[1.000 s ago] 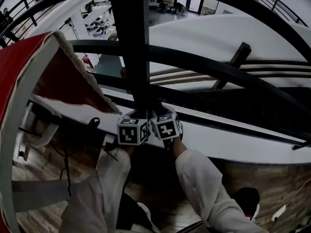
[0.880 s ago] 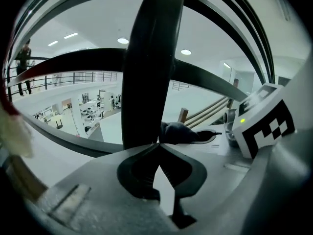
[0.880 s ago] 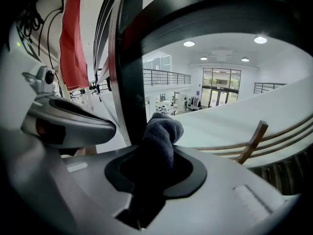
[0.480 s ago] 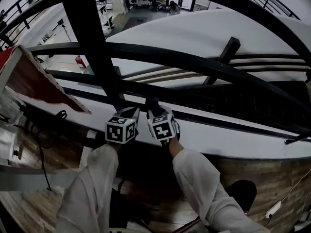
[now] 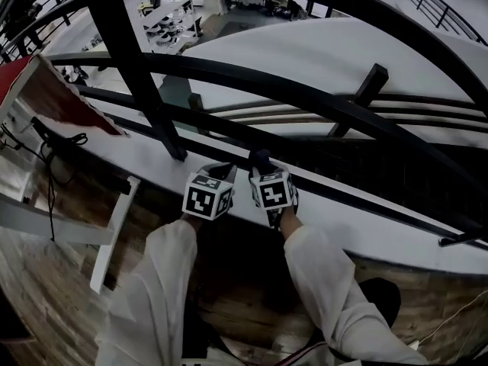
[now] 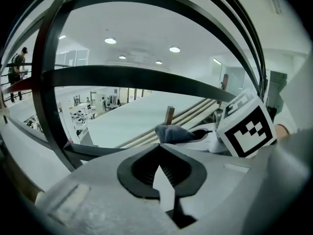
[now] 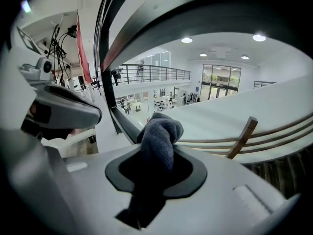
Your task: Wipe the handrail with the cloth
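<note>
The black railing's curved bars [image 5: 305, 97] cross the head view, and a lower bar [image 5: 335, 193] runs just beyond both grippers. My right gripper [image 5: 261, 166] is shut on a dark grey-blue cloth [image 5: 261, 158], bunched up at its tip beside that lower bar. In the right gripper view the cloth [image 7: 159, 138] bulges out of the jaws of the right gripper [image 7: 156, 153]. My left gripper [image 5: 223, 169] is close on its left, jaws shut with nothing between them. The left gripper view shows the left gripper [image 6: 159, 148], the cloth [image 6: 173, 133] and a railing bar [image 6: 137, 77].
A black upright post [image 5: 130, 75] stands left of the grippers. A white ledge [image 5: 366, 219] runs under the railing, over a wooden floor [image 5: 46, 280]. A red-and-white frame [image 5: 46, 90] with cables [image 5: 53, 143] is at far left. Beyond the railing is a drop to a lower hall.
Both grippers have shifted right along the railing, away from the upright post, which was directly behind them. The cloth stays in the right gripper. The red frame now lies farther left in view.
</note>
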Available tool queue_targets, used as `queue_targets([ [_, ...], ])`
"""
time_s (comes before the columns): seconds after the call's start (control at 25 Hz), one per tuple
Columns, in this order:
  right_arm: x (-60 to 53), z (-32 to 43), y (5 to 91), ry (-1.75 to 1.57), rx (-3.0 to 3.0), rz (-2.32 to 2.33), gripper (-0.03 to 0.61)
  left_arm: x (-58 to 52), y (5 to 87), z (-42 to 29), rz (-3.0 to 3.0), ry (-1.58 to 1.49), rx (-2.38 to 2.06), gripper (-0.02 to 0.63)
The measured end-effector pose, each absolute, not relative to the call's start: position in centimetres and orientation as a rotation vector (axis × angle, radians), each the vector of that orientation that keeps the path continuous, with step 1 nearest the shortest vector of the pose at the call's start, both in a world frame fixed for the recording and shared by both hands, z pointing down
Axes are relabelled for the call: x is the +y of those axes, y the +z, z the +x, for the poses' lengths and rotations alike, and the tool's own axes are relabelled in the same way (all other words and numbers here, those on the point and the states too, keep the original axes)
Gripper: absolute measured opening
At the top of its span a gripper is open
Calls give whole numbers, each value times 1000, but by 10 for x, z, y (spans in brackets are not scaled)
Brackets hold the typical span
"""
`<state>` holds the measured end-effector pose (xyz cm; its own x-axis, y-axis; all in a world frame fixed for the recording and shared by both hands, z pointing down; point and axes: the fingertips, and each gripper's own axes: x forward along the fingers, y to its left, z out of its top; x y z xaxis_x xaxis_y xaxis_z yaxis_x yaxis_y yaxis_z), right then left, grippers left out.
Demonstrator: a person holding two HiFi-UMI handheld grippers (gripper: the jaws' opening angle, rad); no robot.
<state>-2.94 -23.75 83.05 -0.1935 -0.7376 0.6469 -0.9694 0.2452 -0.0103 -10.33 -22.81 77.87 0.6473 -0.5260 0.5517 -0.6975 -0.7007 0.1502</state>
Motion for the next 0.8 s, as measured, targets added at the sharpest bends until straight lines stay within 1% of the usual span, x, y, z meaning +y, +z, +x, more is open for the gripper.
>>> queue_targets([
  [0.16,-222,-6,831,590,-2044,1517,95,-198,784,-76,2529,732,-955,2],
  [0.32,-208,17,831,600,-2068,1512,95,-177,790,-68,2502,753,-995,2],
  [0.56,-188,58,828,538,-2079,1492,95,-159,787,-43,2451,655,-1091,2],
  [0.8,-157,110,825,561,-2061,1504,95,-125,792,9,2451,602,-1084,2],
])
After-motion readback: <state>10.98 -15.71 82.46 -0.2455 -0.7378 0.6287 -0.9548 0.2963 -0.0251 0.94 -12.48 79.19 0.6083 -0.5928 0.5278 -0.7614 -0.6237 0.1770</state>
